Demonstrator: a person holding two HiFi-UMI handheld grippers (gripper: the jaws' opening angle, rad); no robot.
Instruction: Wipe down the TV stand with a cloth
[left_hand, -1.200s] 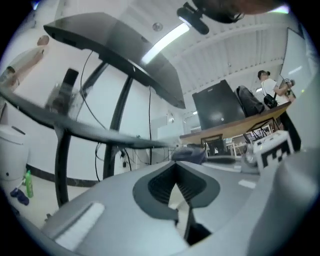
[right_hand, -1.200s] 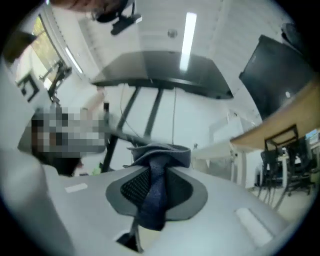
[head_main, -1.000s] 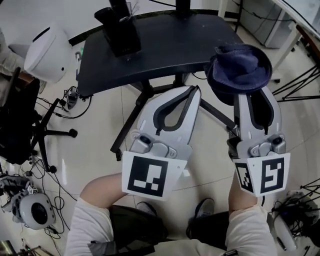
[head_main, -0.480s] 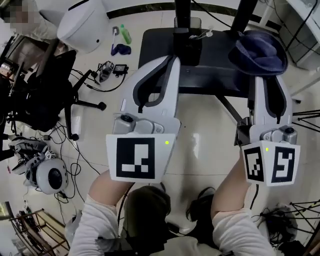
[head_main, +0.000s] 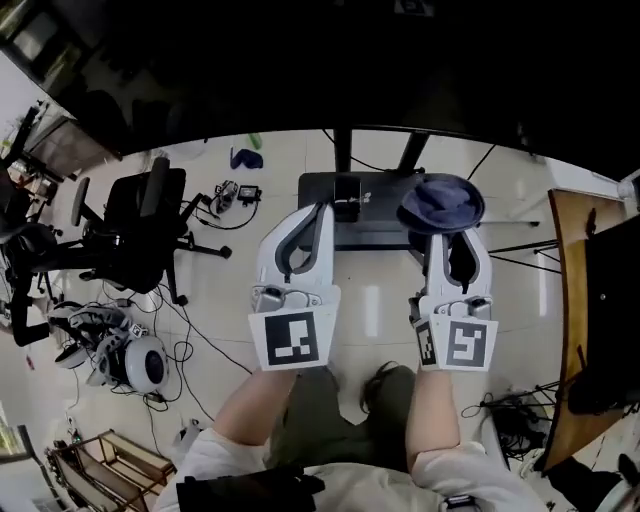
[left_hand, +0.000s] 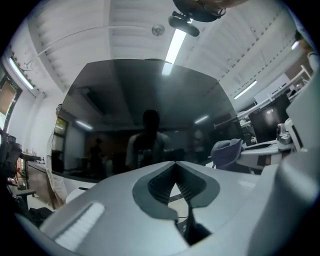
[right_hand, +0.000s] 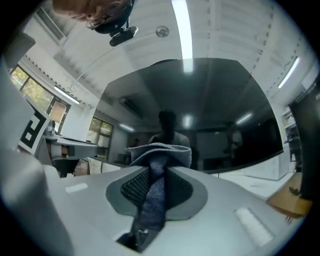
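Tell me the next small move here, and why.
Probably lower the right gripper so the dark blue cloth meets the flat black base plate of the TV stand. Its jaws are shut on the cloth, which looks held above the plate, not on it, and that gripper's view faces the dark screen. The left gripper is shut and empty.

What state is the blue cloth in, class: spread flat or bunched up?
Bunched up. The cloth sits as a rumpled mound at the tip of the right gripper, whose jaws pinch a fold of it.
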